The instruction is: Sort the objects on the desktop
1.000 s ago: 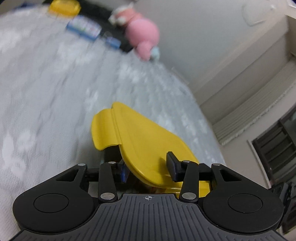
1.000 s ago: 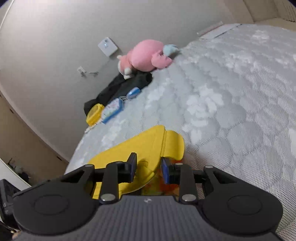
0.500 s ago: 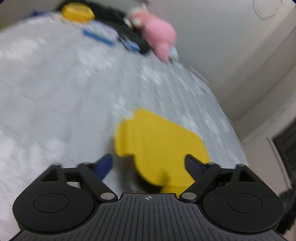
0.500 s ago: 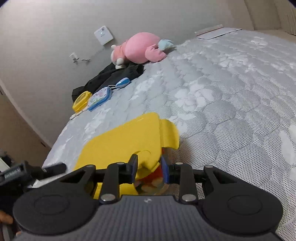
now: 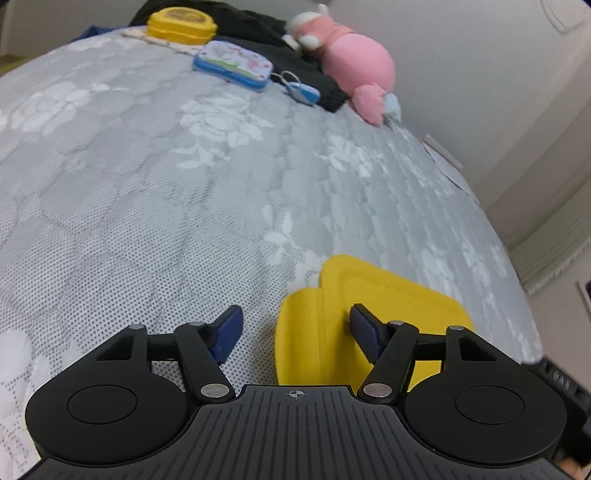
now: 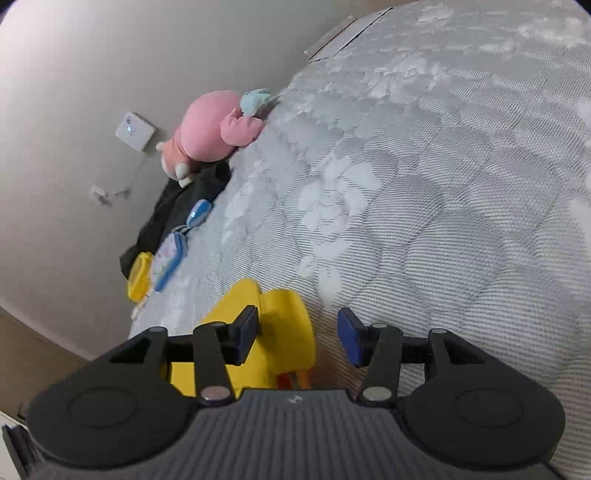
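Left tongs: my left gripper (image 5: 295,326) is spread wide and holds nothing; one blue pad (image 5: 229,326) hangs over bare mattress, the other over the yellow lid.
Right tongs: my right gripper (image 6: 297,334) is also spread and empty, with the lid's tab lying between its pads.
Task's thing: the yellow lid (image 5: 373,314) sits near the mattress (image 5: 184,206) edge closest to me, on top of something orange (image 6: 293,378) that I take to be a container. I cannot tell whether the lid is seated or only resting there.
Risk, lid: if it only rests loose, a brush from either pad as I move could tip or slide it off, and it lies close enough to the edge to go over.
Risk, surface: the mattress is soft and quilted, so anything I press on may sink and tilt rather than hold steady.
Risk, far items: the yellow case (image 5: 181,24), blue tin (image 5: 232,64) and small blue tag (image 5: 303,91) lie well apart from me beside the pink plush (image 5: 351,66) and dark cloth (image 5: 258,33); a reach there may snag the cloth.
Only the right view shows: the orange thing under the lid, and the white wall unit (image 6: 135,131).
Only the left view shows: the lid's full top and its raised border.
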Demonstrator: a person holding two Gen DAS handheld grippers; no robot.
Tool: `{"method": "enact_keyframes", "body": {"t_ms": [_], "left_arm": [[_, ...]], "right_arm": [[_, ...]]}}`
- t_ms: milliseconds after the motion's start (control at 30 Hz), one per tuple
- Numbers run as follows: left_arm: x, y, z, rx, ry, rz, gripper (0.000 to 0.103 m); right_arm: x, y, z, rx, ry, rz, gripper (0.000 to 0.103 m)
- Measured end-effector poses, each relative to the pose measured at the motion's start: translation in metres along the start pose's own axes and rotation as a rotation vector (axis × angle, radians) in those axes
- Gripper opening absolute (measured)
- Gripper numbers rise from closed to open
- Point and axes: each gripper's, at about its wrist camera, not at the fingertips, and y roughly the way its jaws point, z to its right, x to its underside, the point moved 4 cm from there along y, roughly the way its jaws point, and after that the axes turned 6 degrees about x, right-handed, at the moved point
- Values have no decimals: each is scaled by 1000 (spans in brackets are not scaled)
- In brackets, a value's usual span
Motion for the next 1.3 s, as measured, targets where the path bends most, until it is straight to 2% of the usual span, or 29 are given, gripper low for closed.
{"method": "enact_keyframes", "body": {"t_ms": [33,67,167,267,333,500,633,767,800,833,867,1167,1300], "left_arm": [[1,1,2,16,0,-11,54],[2,-1,5,23,5,-23,53],[7,-6,13,19,47,-46,55],[15,-11,15,27,56,-61,55],[19,-10,18,12,93,-51,60],[24,-14,30,-28,170,-39,61],[20,-16,31,-30,166,-38,59],[18,-17,31,-28,163,-39,59],[18,-17,31,-28,162,-39,59],[17,-17,32,-27,162,-37,59],[17,-18,32,-27,164,-36,59],[16,-19,33,-26,169,-34,59],[15,-18,32,-4,162,-33,63]], "right_arm": [[0,0,-2,-9,-19,4,41],[0,-2,-5,-15,-44,5,36],[5,-13,-10,21,-99,8,36],[12,-24,-6,42,-81,-11,36],[14,-28,-8,55,-100,-6,36],[18,-24,-17,81,-192,33,40],[18,-22,-21,98,-243,59,40],[18,-22,-21,98,-240,65,41],[18,-23,-20,101,-229,63,43],[18,-23,-19,101,-218,56,51],[18,-23,-18,101,-206,50,54],[24,-19,-19,64,-190,-16,54],[26,-20,-24,102,-250,20,47]]}}
